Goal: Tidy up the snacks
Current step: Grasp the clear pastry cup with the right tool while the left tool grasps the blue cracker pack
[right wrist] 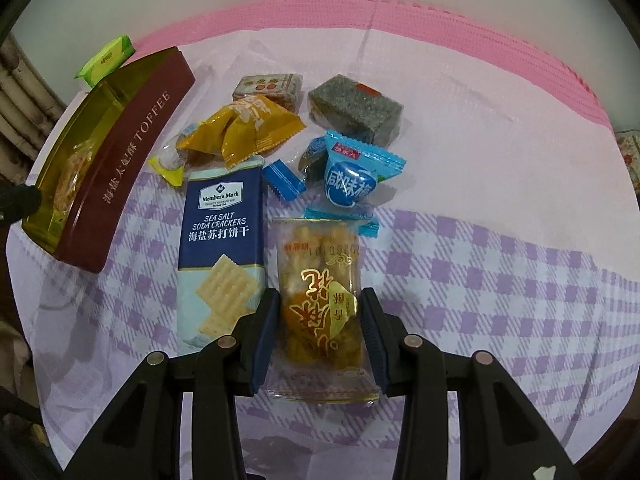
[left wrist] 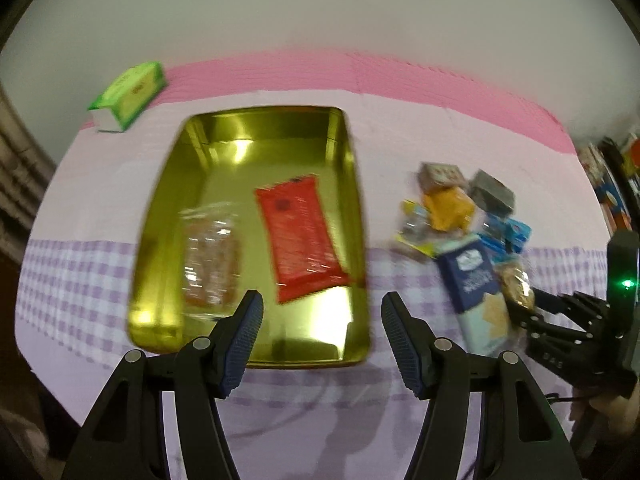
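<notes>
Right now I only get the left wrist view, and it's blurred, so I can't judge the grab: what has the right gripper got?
Observer: The right gripper is closed on a clear pack of golden puffs, one pad against each long side.
Operator: Anything crowding it?
Observer: A blue cracker pack lies close along its left side, roughly parallel.
Operator: And past the far end?
Observer: A blue wrapped candy sits just beyond the pack's far end.
</notes>
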{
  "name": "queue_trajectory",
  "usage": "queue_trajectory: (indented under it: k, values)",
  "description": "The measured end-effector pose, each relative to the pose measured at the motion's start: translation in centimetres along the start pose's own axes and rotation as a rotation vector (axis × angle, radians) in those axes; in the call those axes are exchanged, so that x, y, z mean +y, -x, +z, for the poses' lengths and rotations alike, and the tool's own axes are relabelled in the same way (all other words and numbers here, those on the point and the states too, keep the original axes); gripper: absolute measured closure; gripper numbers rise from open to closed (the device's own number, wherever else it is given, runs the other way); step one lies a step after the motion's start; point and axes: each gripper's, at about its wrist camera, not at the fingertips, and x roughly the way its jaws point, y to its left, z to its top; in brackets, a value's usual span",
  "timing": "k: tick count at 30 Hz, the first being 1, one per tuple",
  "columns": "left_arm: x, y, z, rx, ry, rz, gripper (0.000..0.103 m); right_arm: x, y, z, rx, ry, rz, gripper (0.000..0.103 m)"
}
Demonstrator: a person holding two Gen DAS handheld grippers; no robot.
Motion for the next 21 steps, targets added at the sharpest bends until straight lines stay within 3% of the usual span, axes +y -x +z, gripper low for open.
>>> queue_trajectory:
  k: [6, 12, 21]
  values:
    - [-3.8, -1.0, 0.1, 0.048, -0.047, -0.048, 0.041, -1.1, 0.3, -0.7, -0.012, -0.010, -0.023, 0.068]
    - [-6.7, -2.5, 0.0, 0.119, -0.069, -0.087, 0.041, -5.0, 0.9, -1.1, -0.017, -0.091, -0.062, 0.068]
    - [-10.3, -5.5, 0.9, 0.235, 0.013, -0.150, 0.041, -8.6, 1.0, -0.7, -0.020, -0.194, -0.097, 0.068]
